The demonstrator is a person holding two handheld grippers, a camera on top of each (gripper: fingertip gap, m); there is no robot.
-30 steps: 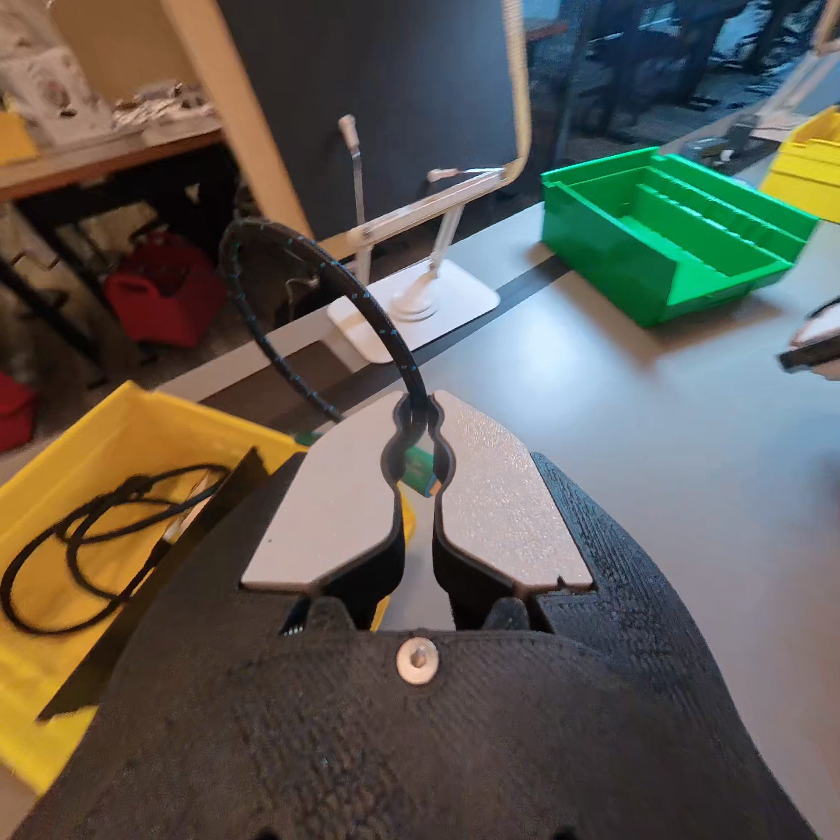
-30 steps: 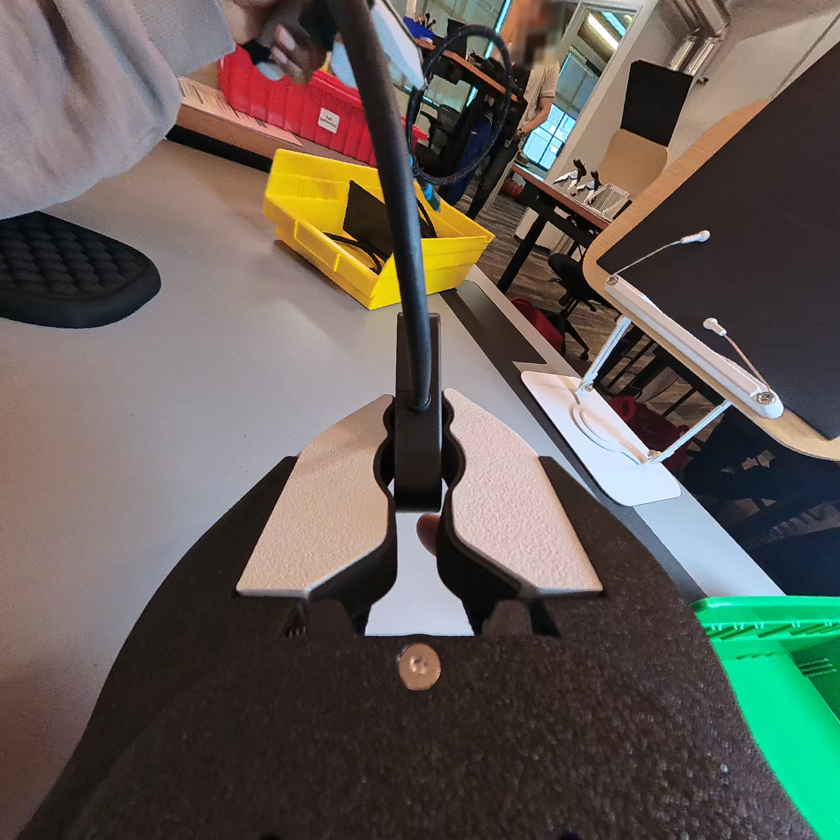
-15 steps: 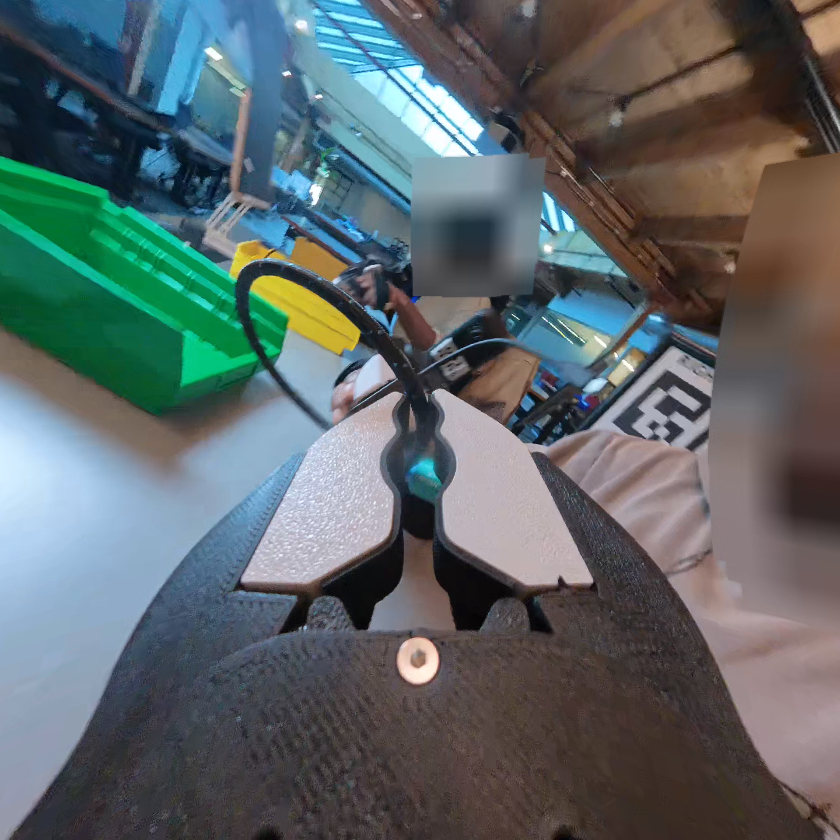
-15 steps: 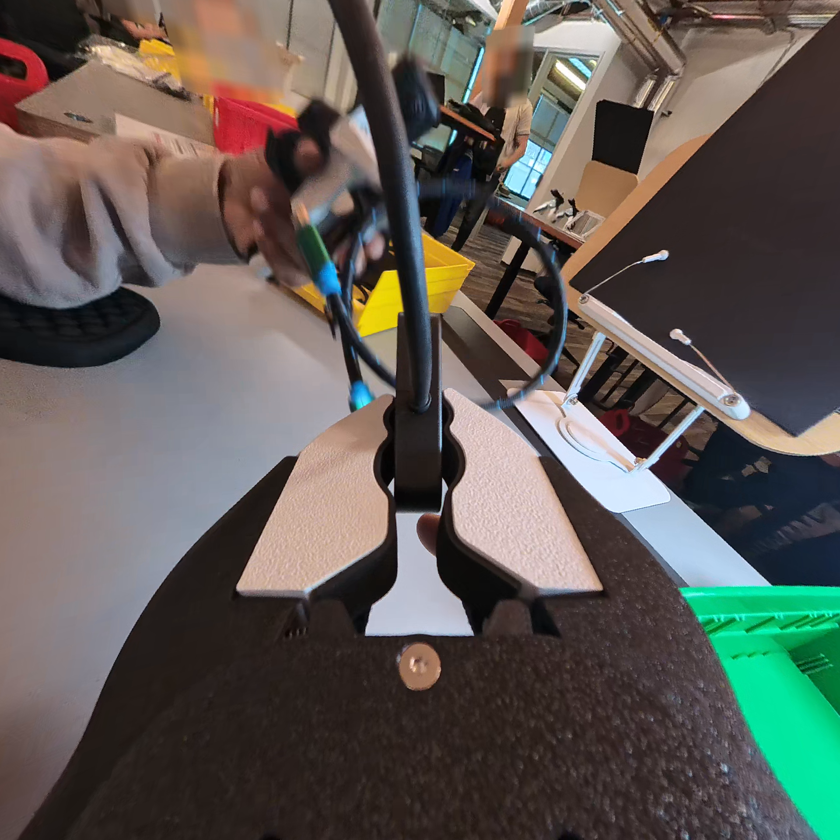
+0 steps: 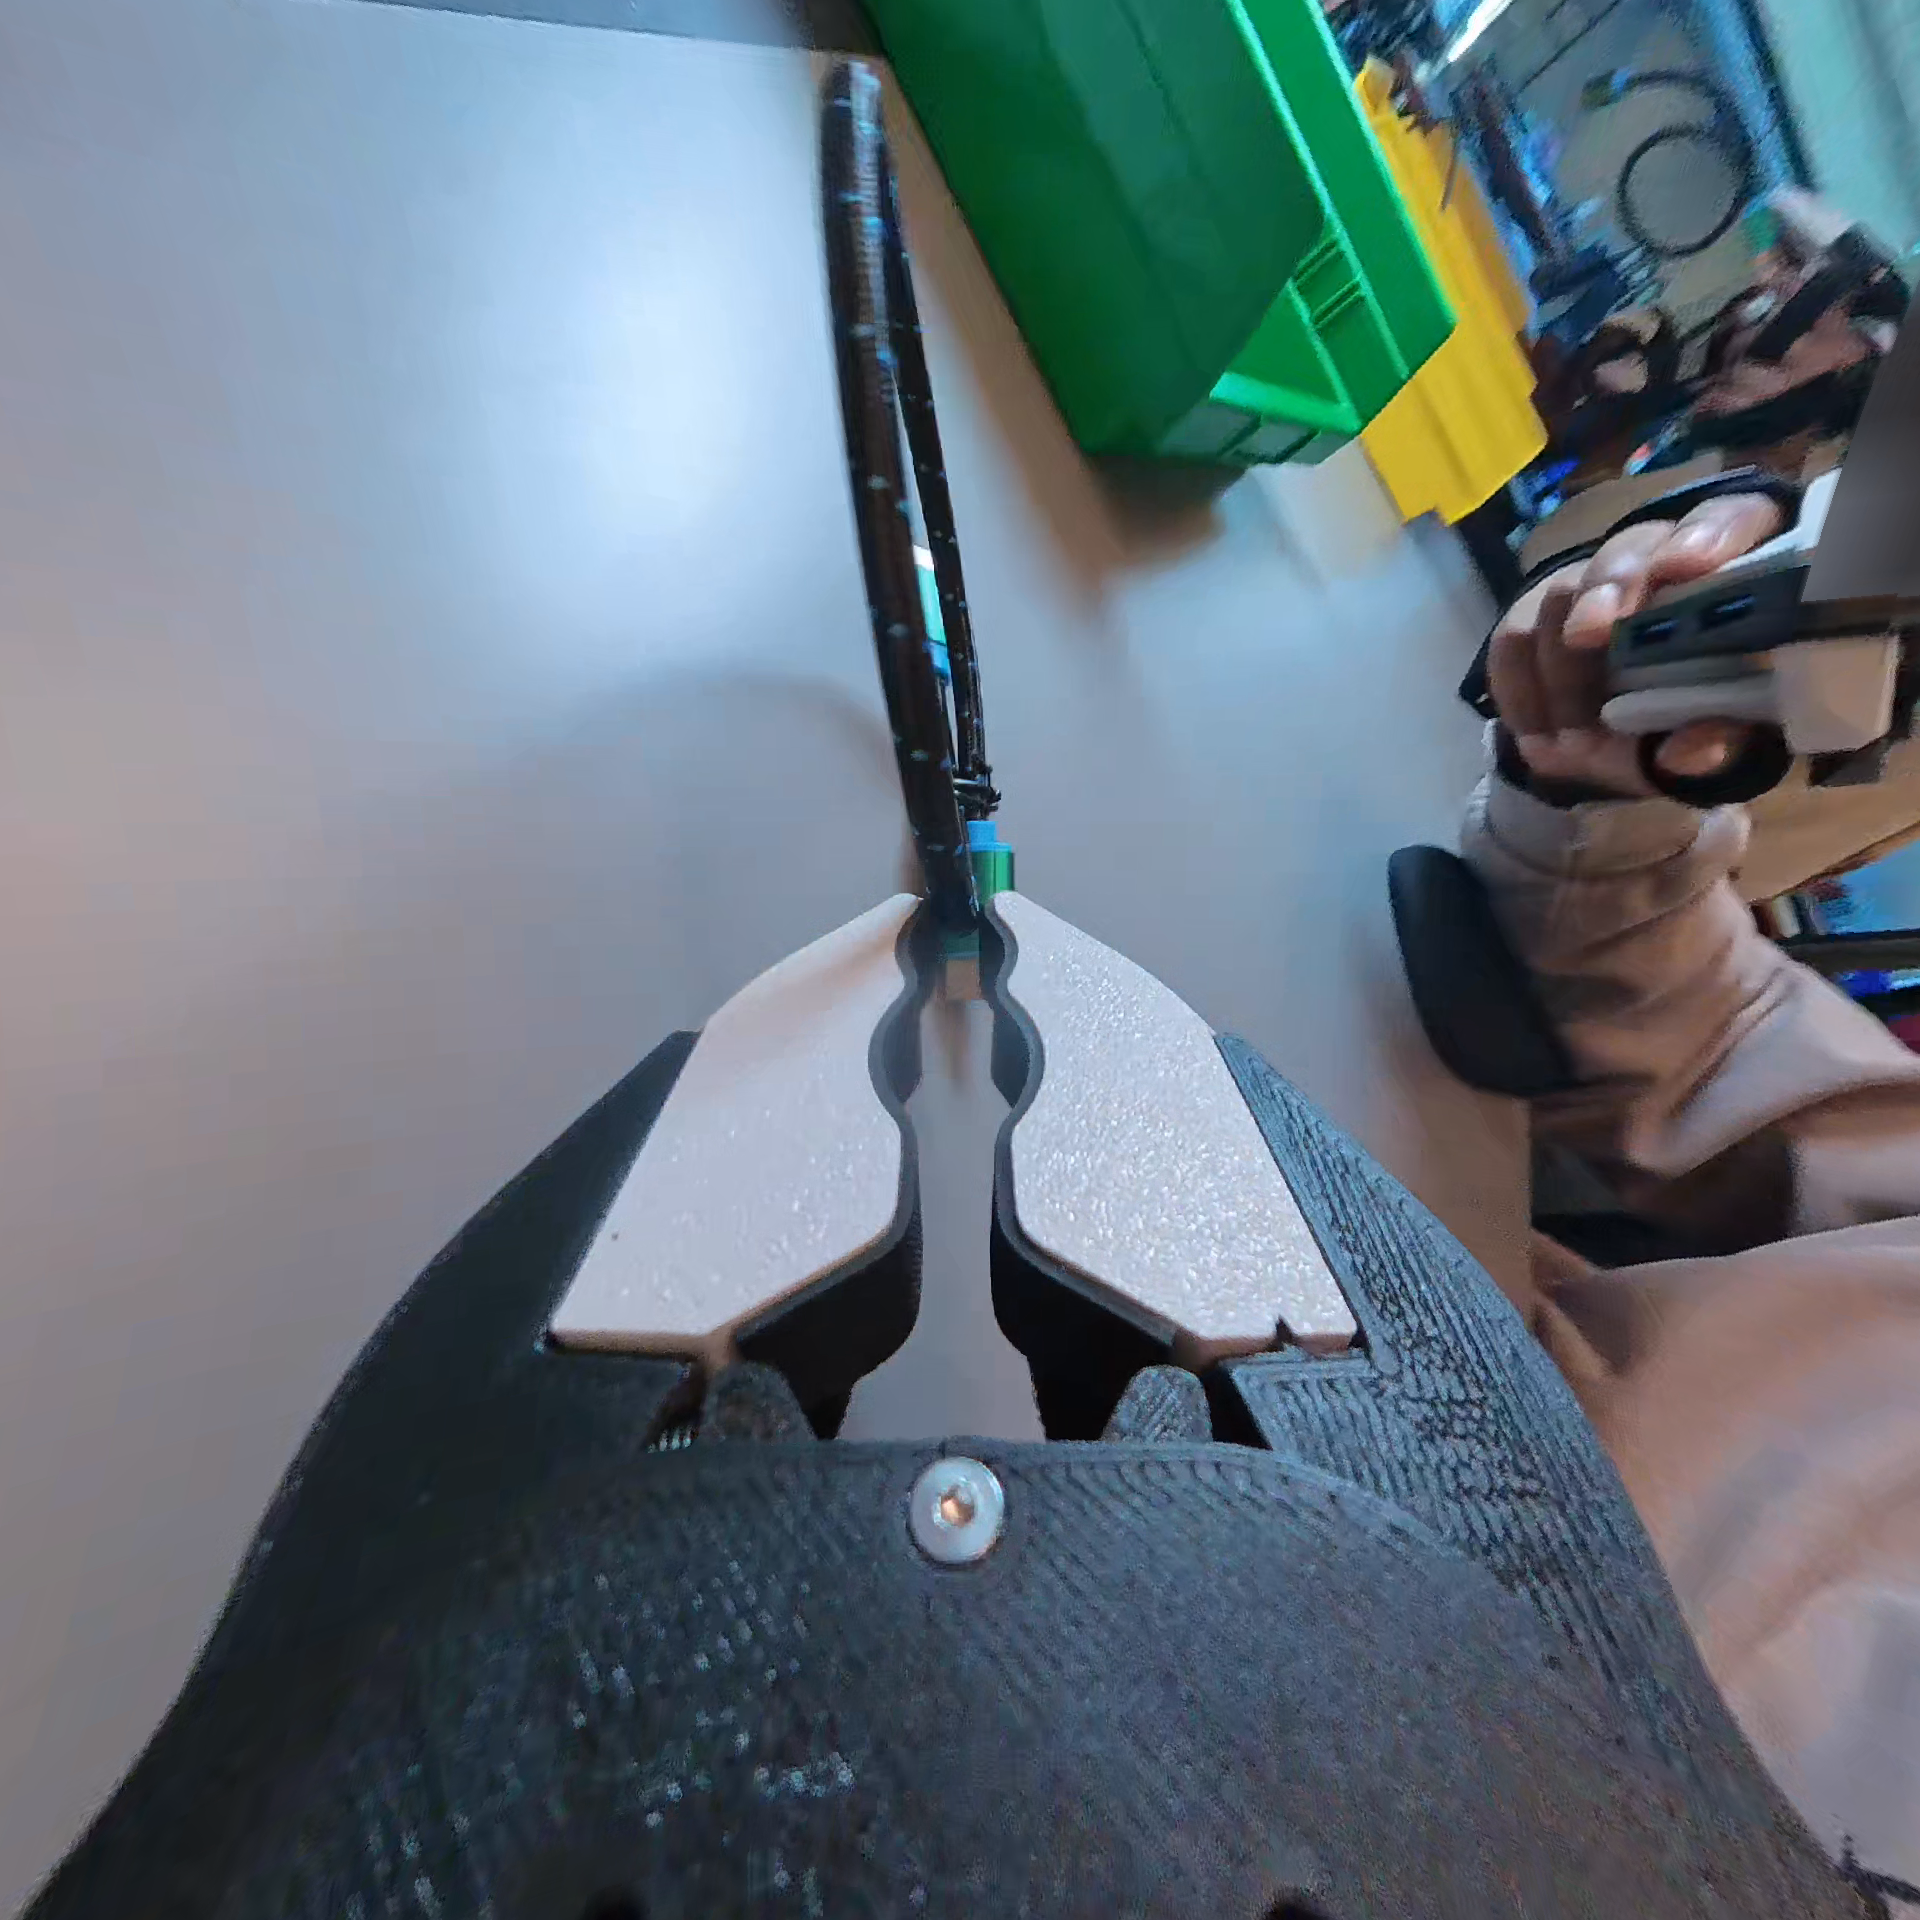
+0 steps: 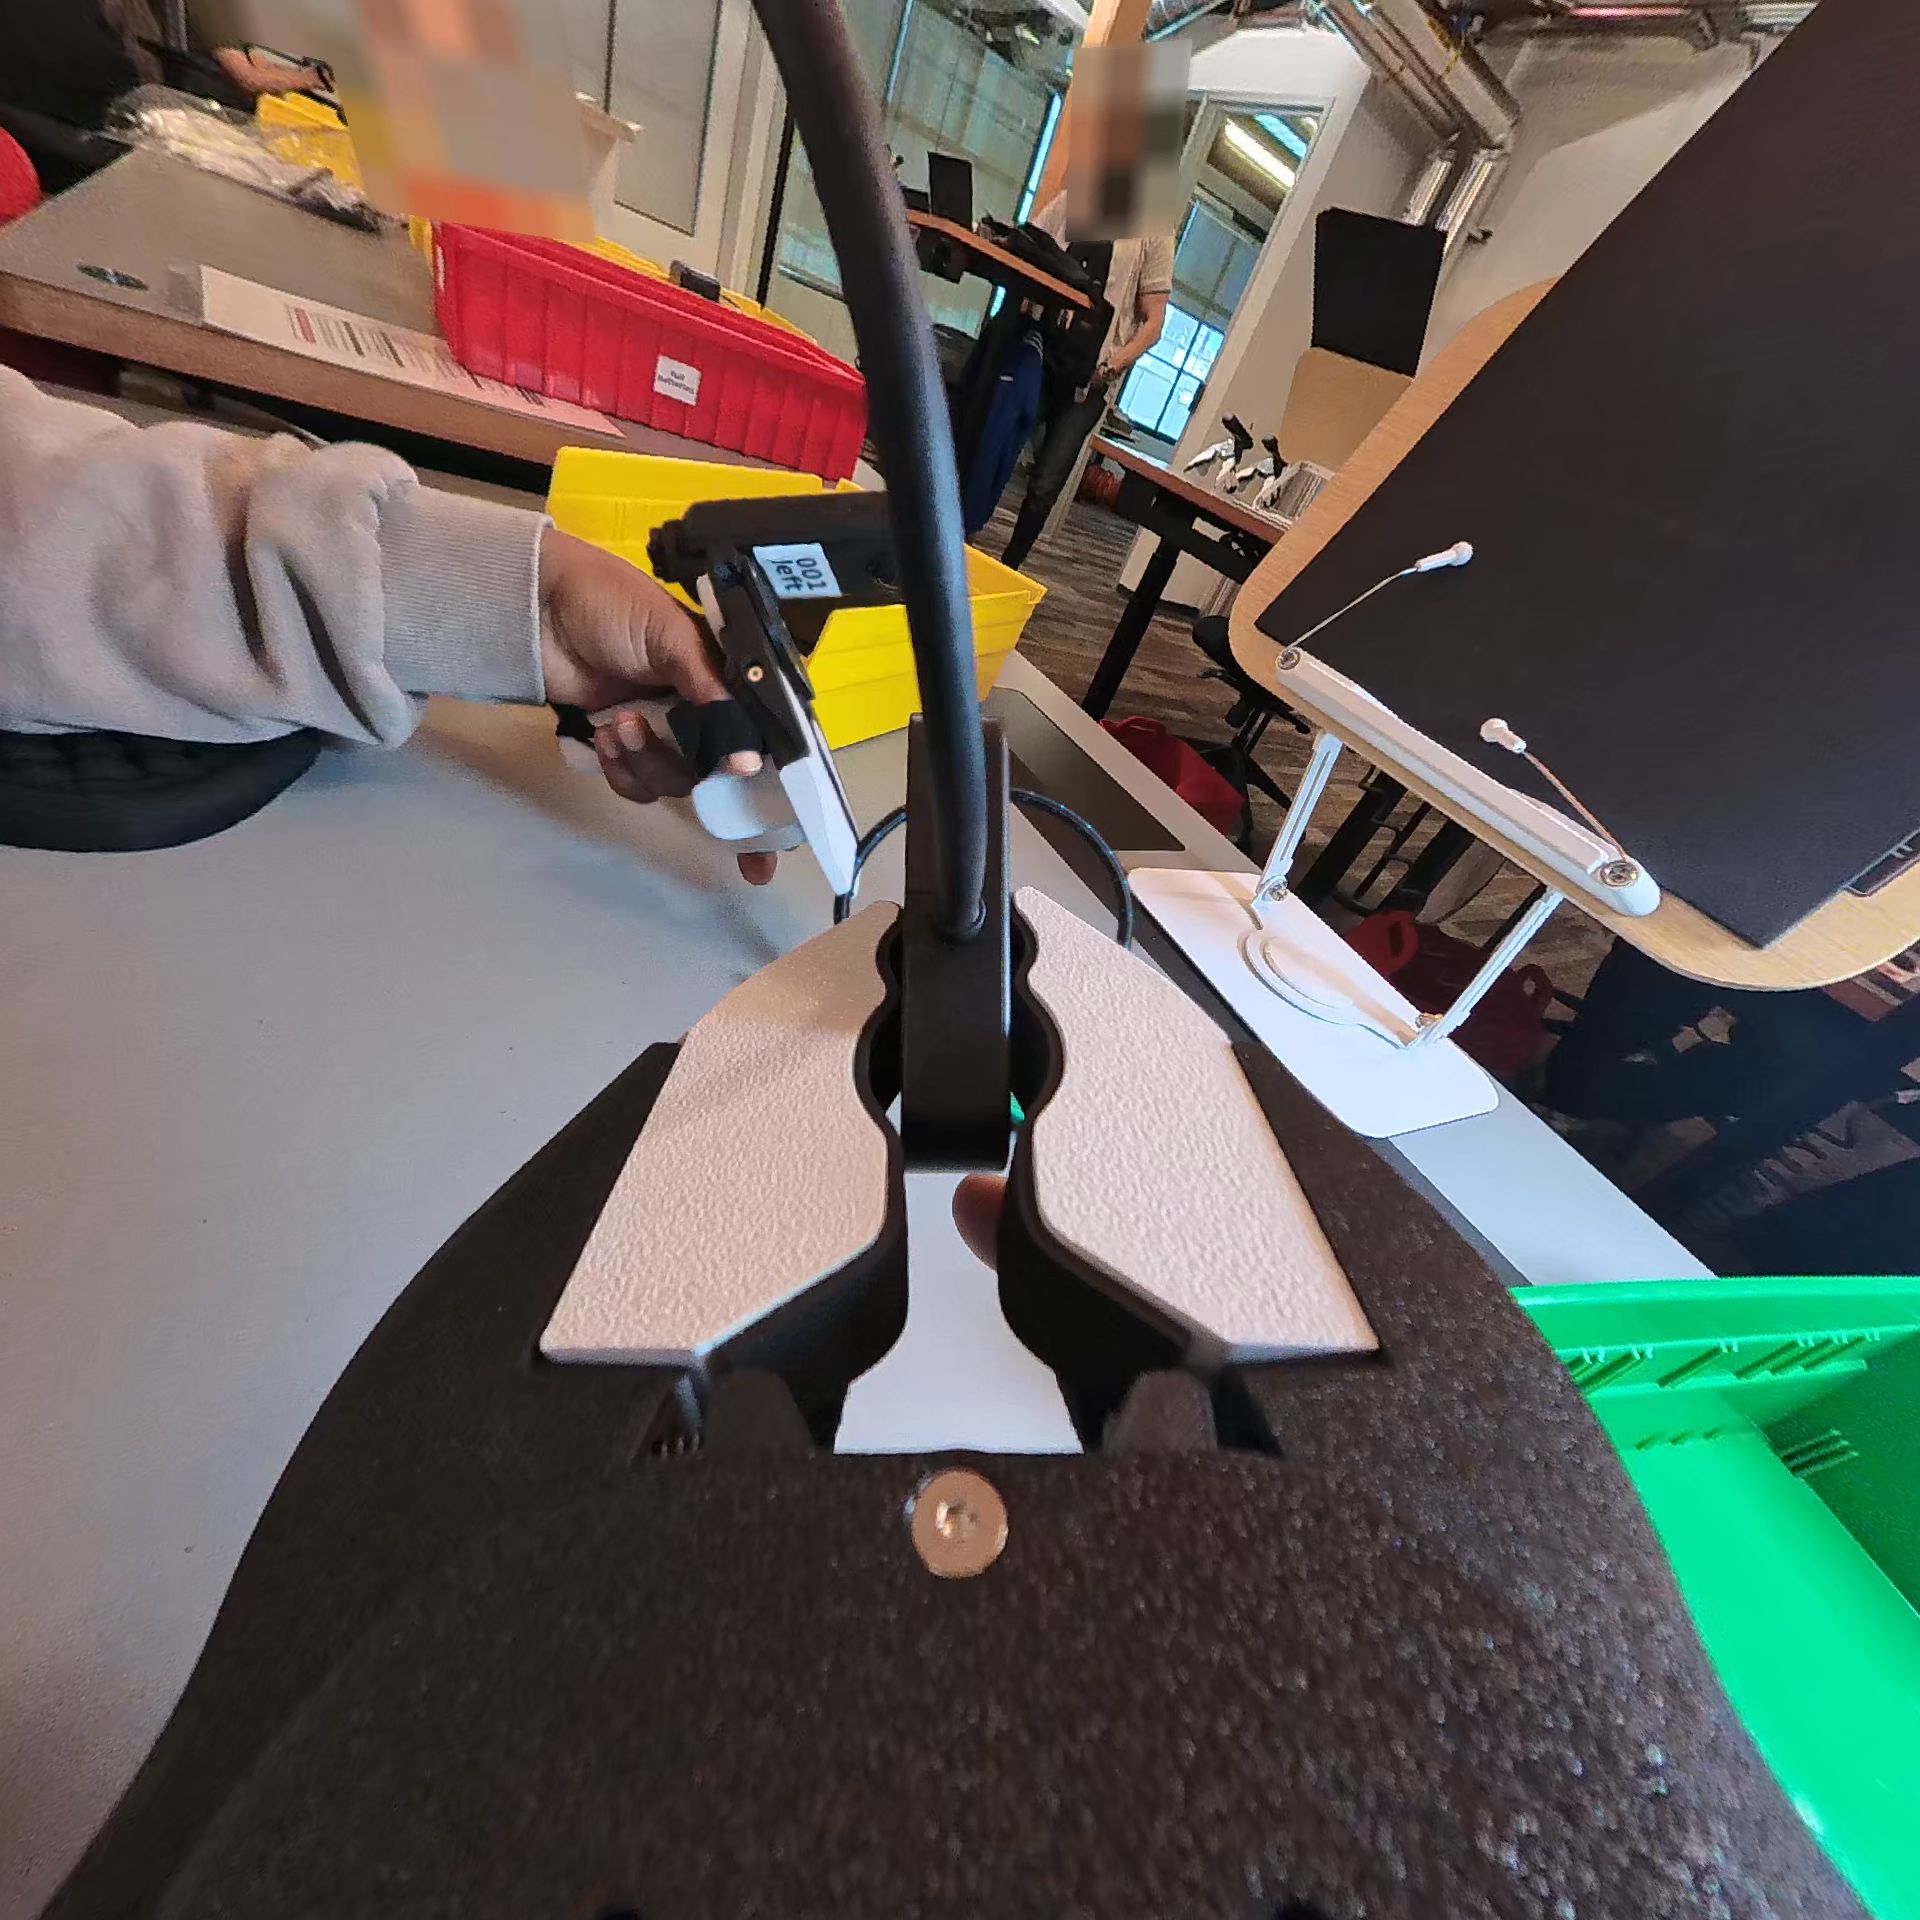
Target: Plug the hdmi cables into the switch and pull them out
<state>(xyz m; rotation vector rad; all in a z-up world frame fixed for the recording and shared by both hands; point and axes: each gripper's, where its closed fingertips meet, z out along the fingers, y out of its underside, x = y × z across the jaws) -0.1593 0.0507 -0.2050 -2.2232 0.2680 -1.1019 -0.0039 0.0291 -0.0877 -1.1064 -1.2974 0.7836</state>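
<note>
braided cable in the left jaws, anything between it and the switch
Cannot tell: no switch shows in either view. The left gripper grips the braided cable by its green end, over bare table.

Around me lies a pale grey table (image 6: 312, 1039), glossy under overhead light. Beyond it I see wooden desks (image 6: 312, 353), a red bin (image 6: 623, 343), a dark panel edged in wood (image 6: 1662, 468) on a white stand (image 6: 1340, 1029), bright windows (image 6: 1164, 364) and exposed ceiling pipes (image 6: 1455, 62).
</note>
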